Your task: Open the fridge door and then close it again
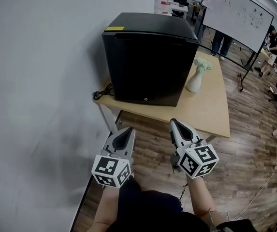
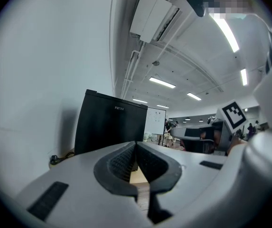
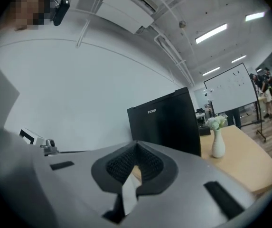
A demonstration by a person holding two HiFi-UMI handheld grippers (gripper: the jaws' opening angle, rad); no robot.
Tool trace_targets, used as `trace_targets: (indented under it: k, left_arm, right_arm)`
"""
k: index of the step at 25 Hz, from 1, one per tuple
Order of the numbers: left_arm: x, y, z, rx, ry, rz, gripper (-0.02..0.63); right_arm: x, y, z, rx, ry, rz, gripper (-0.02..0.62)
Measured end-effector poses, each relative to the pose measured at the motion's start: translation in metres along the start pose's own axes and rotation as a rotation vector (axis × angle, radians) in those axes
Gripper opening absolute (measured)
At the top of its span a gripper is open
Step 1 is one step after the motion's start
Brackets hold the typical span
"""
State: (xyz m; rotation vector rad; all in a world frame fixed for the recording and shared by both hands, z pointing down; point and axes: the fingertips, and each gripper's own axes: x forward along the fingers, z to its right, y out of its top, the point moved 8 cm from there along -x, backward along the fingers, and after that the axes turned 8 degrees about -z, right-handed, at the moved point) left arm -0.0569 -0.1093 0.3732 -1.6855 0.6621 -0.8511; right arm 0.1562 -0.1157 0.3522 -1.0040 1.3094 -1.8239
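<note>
We see the fridge (image 1: 150, 62), a boxy matt black cube with its door closed, standing on a pale wooden table (image 1: 211, 110) tight against the plain white wall (image 1: 41, 81). A black cable (image 1: 102, 92) curls on the tabletop at its left corner, and a slim white vase (image 1: 195, 81) of pale flowers stands just beside its right side. Our left gripper (image 1: 127, 129) and right gripper (image 1: 173, 122), both smooth grey plastic with ribbed black pads, hang over the dark plank floor (image 1: 153, 134) in front of the table, apart from the fridge. Each has its jaws pressed together on nothing. A whiteboard (image 1: 240, 13) stands behind the table, with people around it.
</note>
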Motion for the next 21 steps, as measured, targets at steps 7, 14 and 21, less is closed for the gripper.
trace_targets:
  k: [7,14,21]
  left_arm:
    - [0.0,0.001,0.011,-0.006,-0.007,0.027,0.006]
    - [-0.004,-0.009,0.016,-0.027,-0.007,0.01,0.006]
    - [-0.003,-0.018,0.017,-0.038,-0.006,-0.001,0.006]
  right_arm:
    - [-0.014,-0.017,-0.001,0.079,-0.038,0.012,-0.011]
    - [-0.02,-0.033,-0.006,0.116,-0.037,-0.005,-0.011]
    - [-0.019,-0.041,-0.006,0.114,-0.023,-0.024,-0.011]
